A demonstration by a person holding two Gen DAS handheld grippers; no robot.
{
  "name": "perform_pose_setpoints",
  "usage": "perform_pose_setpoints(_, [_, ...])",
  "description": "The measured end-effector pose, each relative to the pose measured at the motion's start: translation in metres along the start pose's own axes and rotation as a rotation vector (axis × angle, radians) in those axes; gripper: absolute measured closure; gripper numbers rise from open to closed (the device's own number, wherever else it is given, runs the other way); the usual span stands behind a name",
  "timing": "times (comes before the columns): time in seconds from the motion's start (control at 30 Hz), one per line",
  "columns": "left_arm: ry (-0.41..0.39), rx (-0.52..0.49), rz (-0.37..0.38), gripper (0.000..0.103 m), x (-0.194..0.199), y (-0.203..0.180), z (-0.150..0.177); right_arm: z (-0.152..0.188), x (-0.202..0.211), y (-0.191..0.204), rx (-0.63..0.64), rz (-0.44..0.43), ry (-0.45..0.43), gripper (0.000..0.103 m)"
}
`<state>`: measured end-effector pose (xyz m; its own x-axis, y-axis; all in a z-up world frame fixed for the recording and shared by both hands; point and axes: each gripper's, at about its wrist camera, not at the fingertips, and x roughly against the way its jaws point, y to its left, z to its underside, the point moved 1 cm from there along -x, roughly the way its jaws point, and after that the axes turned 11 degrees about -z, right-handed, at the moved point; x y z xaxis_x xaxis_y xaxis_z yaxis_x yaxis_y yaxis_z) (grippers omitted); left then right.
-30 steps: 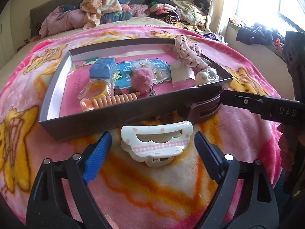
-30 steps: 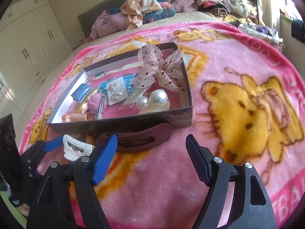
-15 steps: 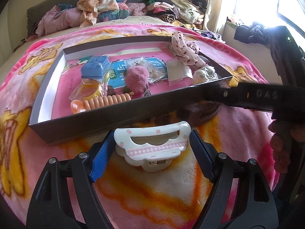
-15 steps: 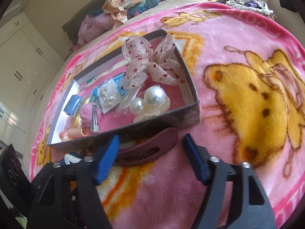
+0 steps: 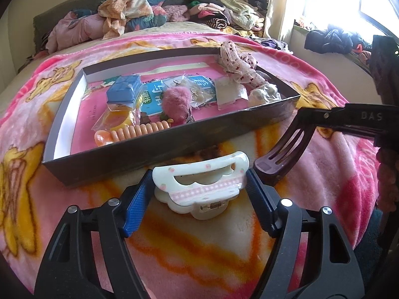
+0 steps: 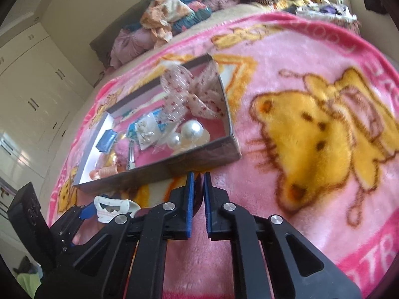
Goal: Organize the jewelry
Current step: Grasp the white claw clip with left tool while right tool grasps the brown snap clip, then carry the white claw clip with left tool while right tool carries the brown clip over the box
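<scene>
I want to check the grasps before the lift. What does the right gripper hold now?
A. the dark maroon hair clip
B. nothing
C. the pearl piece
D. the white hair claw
A: the right gripper is shut on the dark maroon hair clip, raised off the blanket.

Counts on the pink blanket: two hair claws, one box, two grippers.

Hair claws: one white [image 5: 199, 185] at 6 o'clock, one maroon [image 5: 283, 149] at 4 o'clock. One box [image 5: 159, 149], holding one blue case [image 5: 123, 89], one pink pom-pom [image 5: 175, 102], one orange coil tie [image 5: 139, 132], one spotted bow [image 6: 192, 92] at 1 o'clock, and two big pearls [image 6: 191, 129]. Grippers: one left [image 5: 199, 191], one right [image 6: 198, 186].
</scene>
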<state>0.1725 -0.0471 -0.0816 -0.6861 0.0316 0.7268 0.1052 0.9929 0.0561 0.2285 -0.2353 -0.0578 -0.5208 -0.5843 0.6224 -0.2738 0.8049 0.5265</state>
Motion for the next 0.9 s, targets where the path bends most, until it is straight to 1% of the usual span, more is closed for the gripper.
perform_pose_setpoints(0.27, [-0.027,0.011,0.001,0.039,0.016,0.004,-0.003,-0.004,0.023,0.020,0.143,0.066,-0.050,0.098])
perform_pose_setpoints(0.43, [-0.063,0.030,-0.003,0.039,0.030,0.012,-0.012,-0.008,0.032,0.032,0.201,0.082,-0.072,0.098])
perform_pose_setpoints(0.63, [-0.095,0.067,-0.028,0.039,0.041,0.028,-0.024,-0.015,0.037,0.051,0.253,0.074,-0.090,0.098])
perform_pose_setpoints(0.9, [-0.102,0.122,-0.056,0.039,0.041,0.055,-0.033,-0.031,0.030,0.076,0.291,0.041,-0.108,0.098])
